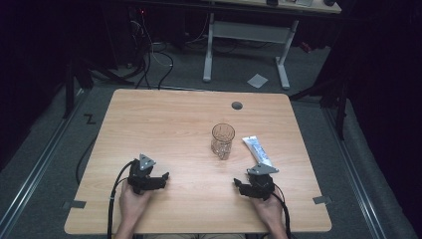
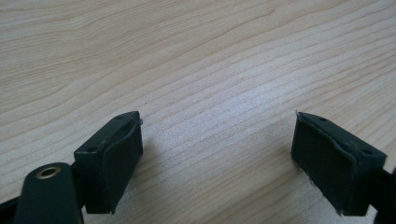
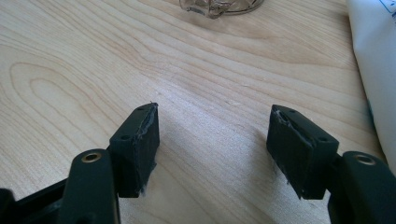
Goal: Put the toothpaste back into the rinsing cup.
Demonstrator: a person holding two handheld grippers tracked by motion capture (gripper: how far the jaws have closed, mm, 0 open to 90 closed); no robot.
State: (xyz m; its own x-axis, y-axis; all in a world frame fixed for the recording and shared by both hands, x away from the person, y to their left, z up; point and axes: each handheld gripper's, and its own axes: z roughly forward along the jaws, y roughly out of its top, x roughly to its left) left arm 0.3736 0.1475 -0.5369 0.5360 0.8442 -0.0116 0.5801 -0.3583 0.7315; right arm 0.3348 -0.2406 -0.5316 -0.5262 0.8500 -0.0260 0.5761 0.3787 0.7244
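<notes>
Resting low over the near part of the wooden table (image 1: 164,119), both pairs of tongs stand wide open and hold nothing. The left gripper (image 2: 217,140) has bare wood between its jaws, and so does the right gripper (image 3: 212,135). The things nearest the right gripper are a clear glass (image 1: 222,141), standing upright near the table's middle, and a white tube (image 1: 258,151) lying flat just to the right of it, slanting toward the right gripper (image 1: 254,185).

The likeliest trouble is the glass: it looks tall, smooth and light, so a jaw that clips its side on the way to the tube could tip or slide it. The tube (image 3: 373,70) lies flat on the wood, so jaws closing too high may skid off its soft body, and squeezing hard near the cap could force paste out.
</notes>
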